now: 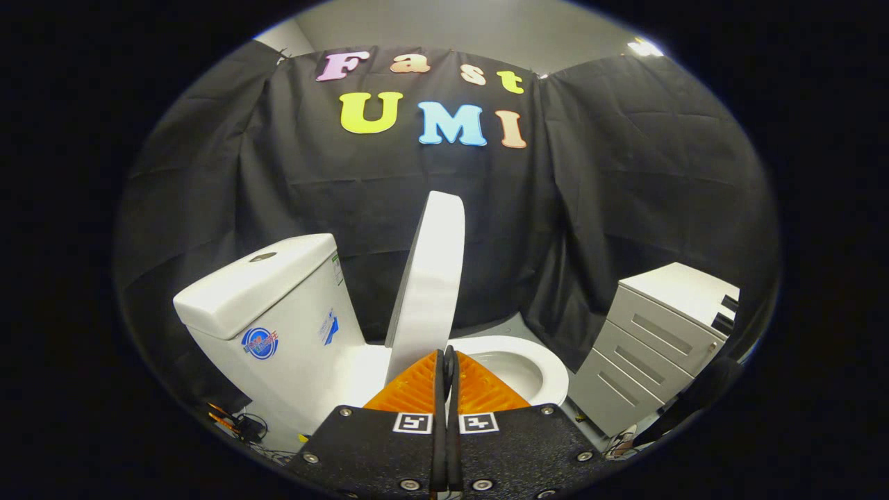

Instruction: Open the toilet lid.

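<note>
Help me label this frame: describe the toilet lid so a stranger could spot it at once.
Start at the white toilet against the black cloth wall. Right of its tank, just beyond the shut tool, the toilet lid stands raised on edge over the bowl. It is the one tall, thin white slab.

Gripper, bottom centre of the frame: two fingers lying flat together, a thin dark seam between them and no gap. Each finger has a ribbed, wedge-shaped face narrowing to the tip. Behind them sit two black textured plates, angular in outline, one each side of the seam. Each plate carries a square black-and-white marker at its inner front corner. Round silver screws are set along the plate edges, with more near the bottom centre of the frame.
</note>
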The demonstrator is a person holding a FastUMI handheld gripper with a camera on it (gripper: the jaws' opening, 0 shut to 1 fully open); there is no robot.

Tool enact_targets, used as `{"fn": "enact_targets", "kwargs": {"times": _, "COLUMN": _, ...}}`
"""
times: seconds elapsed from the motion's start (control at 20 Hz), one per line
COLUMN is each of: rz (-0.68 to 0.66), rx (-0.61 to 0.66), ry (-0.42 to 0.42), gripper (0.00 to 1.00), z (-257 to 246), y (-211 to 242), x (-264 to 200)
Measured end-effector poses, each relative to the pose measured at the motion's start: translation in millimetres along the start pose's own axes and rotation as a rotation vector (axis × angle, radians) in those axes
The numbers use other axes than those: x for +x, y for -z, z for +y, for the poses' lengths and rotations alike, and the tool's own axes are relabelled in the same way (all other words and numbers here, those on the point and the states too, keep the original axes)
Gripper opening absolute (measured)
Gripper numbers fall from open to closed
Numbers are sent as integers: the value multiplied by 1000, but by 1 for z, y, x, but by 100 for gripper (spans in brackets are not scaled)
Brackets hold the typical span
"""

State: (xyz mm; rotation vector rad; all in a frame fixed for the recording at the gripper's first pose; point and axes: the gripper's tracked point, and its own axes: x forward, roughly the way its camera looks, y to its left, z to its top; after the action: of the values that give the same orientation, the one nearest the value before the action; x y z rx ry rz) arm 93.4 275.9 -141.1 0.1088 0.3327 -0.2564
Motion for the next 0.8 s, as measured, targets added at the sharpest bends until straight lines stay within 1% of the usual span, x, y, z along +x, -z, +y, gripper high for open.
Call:
{"fn": "enact_targets", "kwargs": {"times": 0.3, "rz": -27, "rx": -119, "ry": -37, "gripper": 0, "z": 34, "y": -9, "x": -4}}
{"fn": "enact_targets", "kwargs": {"times": 0.45, "rz": -37, "rx": -131, "ry": -64, "gripper": 0, "z": 49, "y": -12, "x": -7}}
{"fn": "enact_targets", "kwargs": {"times": 0.65, "rz": -55, "rx": -136, "ry": -122, "gripper": 0, "z": 70, "y": -15, "x": -9}}
{"fn": "enact_targets", "kwargs": {"times": 0.8, "rz": -57, "rx": -155, "ry": -145, "gripper": 0, "z": 84, "y": -15, "x": -12}}
